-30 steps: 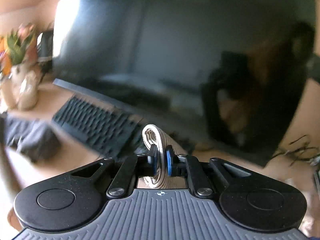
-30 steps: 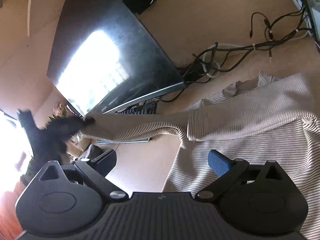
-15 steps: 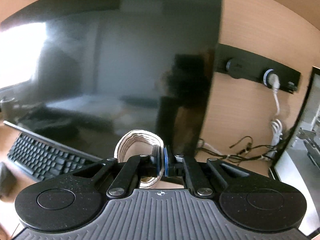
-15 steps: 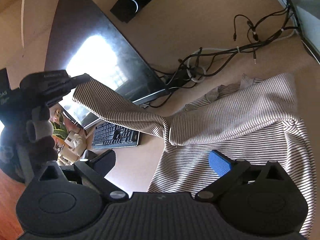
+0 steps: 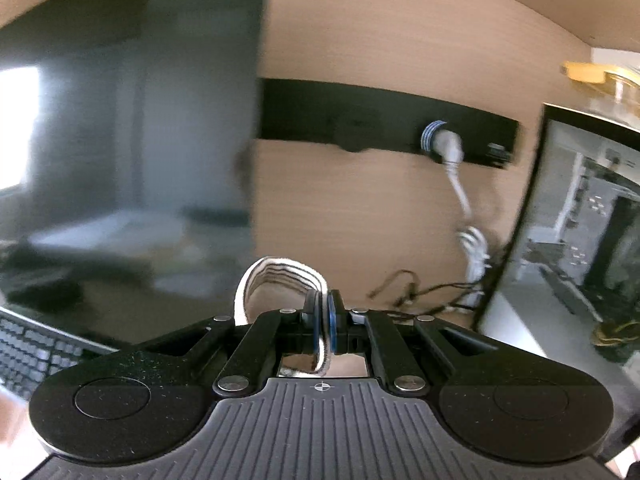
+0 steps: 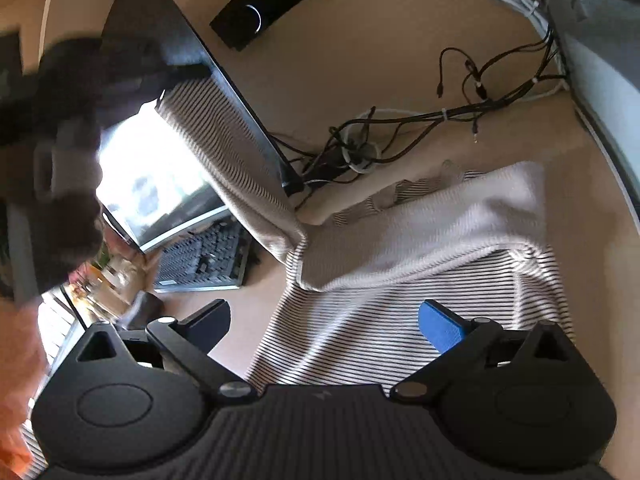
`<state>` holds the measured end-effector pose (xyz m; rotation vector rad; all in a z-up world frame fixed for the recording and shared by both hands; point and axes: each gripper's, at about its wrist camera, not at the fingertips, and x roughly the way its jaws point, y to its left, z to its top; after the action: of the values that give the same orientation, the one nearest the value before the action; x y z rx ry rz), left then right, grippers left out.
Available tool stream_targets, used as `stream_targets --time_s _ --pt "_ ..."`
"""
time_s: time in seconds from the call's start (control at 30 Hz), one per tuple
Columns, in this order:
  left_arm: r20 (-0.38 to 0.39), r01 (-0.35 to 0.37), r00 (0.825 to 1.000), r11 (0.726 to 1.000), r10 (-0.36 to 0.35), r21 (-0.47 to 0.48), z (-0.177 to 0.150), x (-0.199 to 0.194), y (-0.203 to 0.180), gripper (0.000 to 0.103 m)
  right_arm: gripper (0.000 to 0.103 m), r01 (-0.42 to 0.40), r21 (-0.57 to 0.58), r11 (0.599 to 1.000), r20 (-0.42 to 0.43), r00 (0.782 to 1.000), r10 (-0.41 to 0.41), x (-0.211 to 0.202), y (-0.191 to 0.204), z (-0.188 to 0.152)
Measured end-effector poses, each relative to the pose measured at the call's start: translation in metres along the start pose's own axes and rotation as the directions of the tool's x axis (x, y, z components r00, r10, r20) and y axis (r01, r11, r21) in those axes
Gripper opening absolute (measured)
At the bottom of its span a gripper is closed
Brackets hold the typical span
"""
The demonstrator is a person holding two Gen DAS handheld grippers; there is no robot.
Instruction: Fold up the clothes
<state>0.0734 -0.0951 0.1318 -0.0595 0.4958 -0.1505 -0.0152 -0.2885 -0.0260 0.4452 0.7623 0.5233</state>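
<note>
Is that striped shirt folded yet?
Partly: the striped shirt lies on the desk, one sleeve lifted by the left hand-held gripper.

Daylit; motion blur; glare on monitor (image 6: 160, 184).

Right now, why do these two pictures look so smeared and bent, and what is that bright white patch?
Left wrist view: motion smears the monitor and wall strip; the sleeve cuff in the left tool stays sharper. Right wrist view: the patch is glare on the monitor; the shirt blurs; the fisheye lens bends straight edges.
</note>
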Motion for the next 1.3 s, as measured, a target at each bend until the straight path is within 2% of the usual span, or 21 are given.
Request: stream_targets --time_s 0.13,0.23,0.37,0.47,0.5,0.6,0.63,0.73,0.77,0.8,0.9,0.93,1.03,1.1,1.17,1.3 --pt "-0.031 0.08 0.996 0.996 -0.079 0.031 -0.002 0.014 -0.028 0.006 0.101 0.055 -0.048 0.997 -0.002 0.998 -0.055 -0.006 -0.002 -0.01" --pt "-0.064 0.161 0.985 0.986 -0.158 0.033 -0.004 0.028 -0.049 0.007 0.102 0.09 -0.05 0.995 -0.008 0.996 -0.091 -0.01 -0.006 -0.016" --pt "-0.094 0.264 0.961 0.964 -0.262 0.015 -0.007 0.034 -0.068 0.017 0.102 0.124 -0.025 0.992 -0.02 0.992 -0.125 -0.012 -0.016 -0.021" --pt "-0.101 0.285 0.954 0.958 -0.281 0.02 -0.009 0.031 -0.066 0.033 0.102 0.142 -0.014 0.99 -0.02 0.99 -0.142 -0.009 -0.02 -0.022" --pt "-0.102 0.279 0.956 0.96 -0.276 0.017 -0.01 0.029 -0.062 0.04 0.102 0.148 -0.012 0.989 -0.02 0.989 -0.149 -0.007 -0.02 -0.022" --pt "-0.125 0.229 0.966 0.973 -0.226 0.004 -0.016 0.031 -0.042 0.052 0.102 0.173 -0.011 0.985 0.001 0.985 -0.173 0.002 -0.018 -0.022" --pt "-0.14 0.198 0.971 0.98 -0.195 0.004 -0.02 0.032 -0.034 0.053 0.102 0.185 -0.014 0.983 0.012 0.983 -0.185 0.006 -0.018 -0.021" --pt "-0.217 0.075 0.974 0.996 -0.062 0.051 -0.049 0.039 -0.011 0.07 0.102 0.216 -0.033 0.976 0.019 0.976 -0.216 0.02 -0.017 -0.015" --pt "-0.246 0.04 0.969 0.996 -0.021 0.074 -0.062 0.042 -0.005 0.077 0.102 0.23 -0.045 0.972 0.019 0.973 -0.229 0.026 -0.016 -0.013" --pt "-0.277 0.01 0.961 0.995 0.018 0.097 -0.076 0.045 0.001 0.08 0.102 0.246 -0.059 0.967 0.026 0.969 -0.245 0.031 -0.015 -0.011" --pt "-0.387 -0.048 0.918 0.993 0.087 0.111 -0.121 0.054 0.022 0.082 0.102 0.297 -0.091 0.95 0.068 0.954 -0.292 0.046 -0.013 -0.002" --pt "-0.408 -0.051 0.908 0.993 0.09 0.106 -0.131 0.055 0.026 0.082 0.102 0.315 -0.094 0.944 0.086 0.947 -0.308 0.052 -0.014 0.002" --pt "-0.435 -0.031 0.899 0.997 0.059 0.072 -0.149 0.055 0.035 0.085 0.096 0.374 -0.104 0.922 0.129 0.924 -0.36 0.069 -0.017 0.015" --pt "-0.452 -0.018 0.891 0.999 0.039 0.05 -0.161 0.054 0.041 0.087 0.073 0.417 -0.113 0.902 0.144 0.905 -0.4 0.082 -0.021 0.025" --pt "-0.469 -0.005 0.883 1.0 0.017 0.027 -0.173 0.054 0.047 0.088 0.059 0.455 -0.113 0.883 0.135 0.888 -0.44 0.095 -0.028 0.037" --pt "-0.5 0.018 0.866 1.0 -0.026 -0.02 -0.198 0.053 0.059 0.093 0.054 0.544 -0.095 0.834 0.166 0.834 -0.526 0.112 -0.038 0.057"
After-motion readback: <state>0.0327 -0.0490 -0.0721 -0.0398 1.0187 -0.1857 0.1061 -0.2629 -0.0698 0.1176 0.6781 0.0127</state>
